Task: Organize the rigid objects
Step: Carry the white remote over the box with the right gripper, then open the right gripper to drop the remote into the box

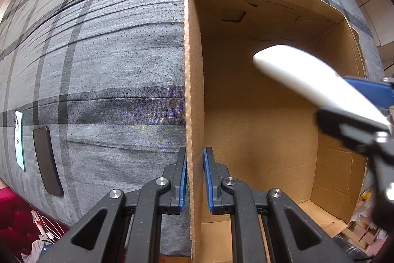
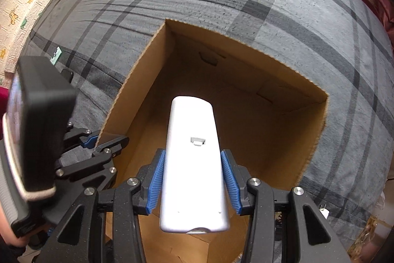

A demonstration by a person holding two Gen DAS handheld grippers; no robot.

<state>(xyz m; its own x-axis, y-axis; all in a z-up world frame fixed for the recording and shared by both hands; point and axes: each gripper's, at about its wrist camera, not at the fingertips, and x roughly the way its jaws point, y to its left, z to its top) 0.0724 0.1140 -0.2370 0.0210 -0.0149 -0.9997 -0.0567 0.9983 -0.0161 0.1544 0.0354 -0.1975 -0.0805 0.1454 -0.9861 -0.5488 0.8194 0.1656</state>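
Left wrist view
- Left tongs point(image 1: 195, 179): pinched narrow on the near wall of the cardboard box point(image 1: 194, 80), one pad outside, one inside, steadying it on the bed point(image 1: 98, 65).
- Remote point(image 1: 303, 80): white, long and slim, hanging over the open box, carried in from the right side of the box by the right tongs point(image 1: 354, 112).
- Left of the box: a dark phone point(image 1: 48, 162) and a pale green card-like item point(image 1: 19, 139) lie flat on the bed, well apart from the box.

Right wrist view
- Right tongs point(image 2: 193, 179): part-way open and clamped on the remote point(image 2: 193, 164), blue pads on its two long edges, back side up with the battery latch showing.
- Where the remote is: above the box point(image 2: 246, 139) mouth, nose pointing down into the bare cardboard floor.
- Left tongs point(image 2: 103, 142): seen at the box's left wall, gripping the rim.

Handling
- Weight and stiffness: likely light, hard plastic, no give under the pads.
- Slip: the smooth shell could slide; the ribbed pads across the narrow width look like the right hold.
- Fragility: tolerates a short drop onto cardboard, I'd judge, but lowering it close to the floor is kinder.
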